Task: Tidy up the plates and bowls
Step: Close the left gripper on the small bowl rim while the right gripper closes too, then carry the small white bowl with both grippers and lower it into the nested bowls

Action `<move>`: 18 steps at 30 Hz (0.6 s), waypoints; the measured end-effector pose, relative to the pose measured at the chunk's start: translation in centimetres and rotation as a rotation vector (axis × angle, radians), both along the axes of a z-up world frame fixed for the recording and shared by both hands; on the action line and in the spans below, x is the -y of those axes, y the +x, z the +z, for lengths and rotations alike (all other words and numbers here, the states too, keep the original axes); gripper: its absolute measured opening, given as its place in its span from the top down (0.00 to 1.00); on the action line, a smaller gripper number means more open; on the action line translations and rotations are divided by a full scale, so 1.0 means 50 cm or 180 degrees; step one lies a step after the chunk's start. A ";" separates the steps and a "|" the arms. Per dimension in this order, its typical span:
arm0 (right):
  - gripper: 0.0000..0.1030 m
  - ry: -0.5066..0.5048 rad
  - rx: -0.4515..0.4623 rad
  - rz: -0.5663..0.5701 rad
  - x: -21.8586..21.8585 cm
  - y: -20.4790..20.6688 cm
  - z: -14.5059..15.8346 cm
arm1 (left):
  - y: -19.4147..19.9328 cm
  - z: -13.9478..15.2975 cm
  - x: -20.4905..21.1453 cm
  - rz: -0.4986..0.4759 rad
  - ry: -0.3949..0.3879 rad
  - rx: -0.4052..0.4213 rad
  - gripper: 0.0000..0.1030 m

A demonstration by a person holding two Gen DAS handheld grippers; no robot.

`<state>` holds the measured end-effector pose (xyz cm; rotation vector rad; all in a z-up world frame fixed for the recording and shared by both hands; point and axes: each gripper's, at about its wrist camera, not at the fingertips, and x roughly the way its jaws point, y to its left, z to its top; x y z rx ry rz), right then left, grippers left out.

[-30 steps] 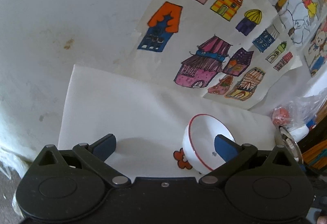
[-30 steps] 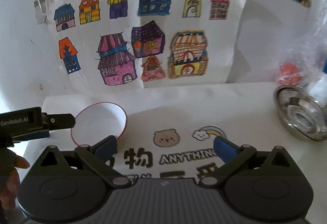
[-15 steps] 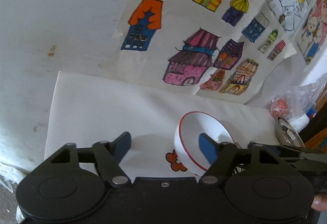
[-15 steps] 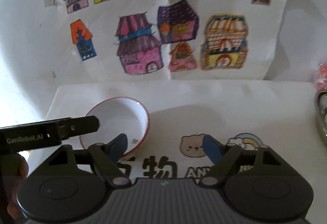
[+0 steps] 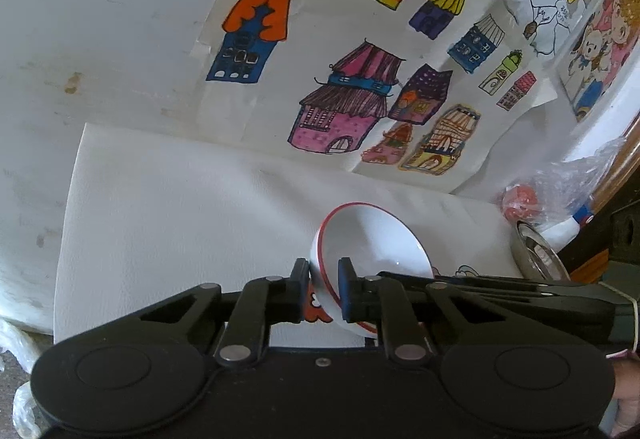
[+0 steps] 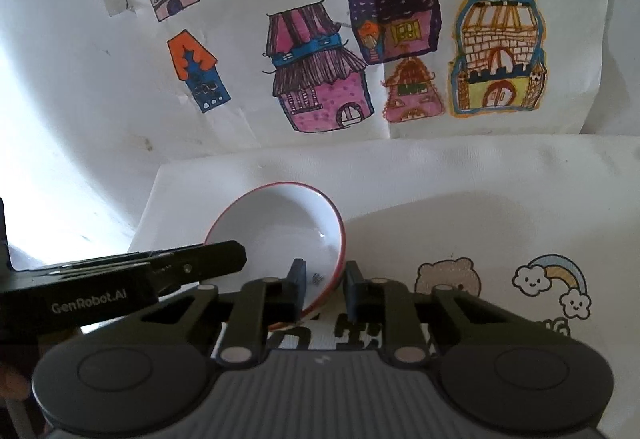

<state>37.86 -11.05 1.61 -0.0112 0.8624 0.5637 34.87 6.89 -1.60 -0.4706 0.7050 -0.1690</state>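
Observation:
A white bowl with a red rim (image 5: 372, 251) (image 6: 276, 231) sits tilted on the white printed mat (image 5: 180, 207) (image 6: 460, 199). My left gripper (image 5: 323, 289) is shut on the bowl's left rim, one pad inside and one outside. In the right wrist view my right gripper (image 6: 326, 289) is shut on the bowl's right rim in the same way. Each gripper shows in the other's view as a black bar, the right gripper (image 5: 500, 295) and the left gripper (image 6: 120, 279). A steel bowl (image 5: 538, 255) sits at the mat's right end.
Children's drawings of coloured houses (image 5: 352, 95) (image 6: 320, 71) hang on the white wall behind the mat. A crinkled plastic bag with a red object (image 5: 520, 199) lies by the steel bowl. A dark wooden edge (image 5: 616, 175) stands at the far right.
Both grippers have gone from open to shut on opposite sides of the red-rimmed bowl's rim, and both have moved closer to it. The bowl now sits tilted.

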 end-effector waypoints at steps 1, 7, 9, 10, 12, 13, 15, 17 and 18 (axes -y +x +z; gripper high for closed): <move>0.79 0.0003 -0.0010 -0.0006 0.000 0.000 0.003 | 0.000 0.000 0.000 0.0006 -0.0005 -0.0001 0.85; 0.86 0.0063 -0.0083 -0.0117 0.016 -0.007 0.024 | -0.010 0.008 0.001 -0.0002 -0.0054 -0.0021 0.89; 0.86 0.0106 -0.0067 -0.0161 0.026 -0.022 0.035 | -0.021 0.015 0.007 -0.0019 -0.0062 -0.0003 0.89; 0.86 0.0115 -0.0054 -0.0181 0.028 -0.030 0.040 | -0.027 0.021 0.011 -0.0030 -0.0056 0.0016 0.89; 0.86 0.0125 -0.0019 -0.0220 0.034 -0.048 0.053 | -0.041 0.034 0.019 -0.0044 -0.0047 0.0052 0.89; 0.86 0.0132 0.0003 -0.0239 0.037 -0.059 0.061 | -0.050 0.044 0.024 -0.0056 -0.0044 0.0082 0.89; 0.86 0.0153 0.0053 -0.0268 0.045 -0.079 0.077 | -0.066 0.062 0.031 -0.0084 -0.0033 0.0129 0.89; 0.86 0.0188 0.0104 -0.0298 0.055 -0.105 0.095 | -0.087 0.081 0.040 -0.0116 -0.0012 0.0180 0.89; 0.86 0.0200 0.0135 -0.0310 0.060 -0.116 0.102 | -0.098 0.090 0.045 -0.0131 -0.0002 0.0208 0.89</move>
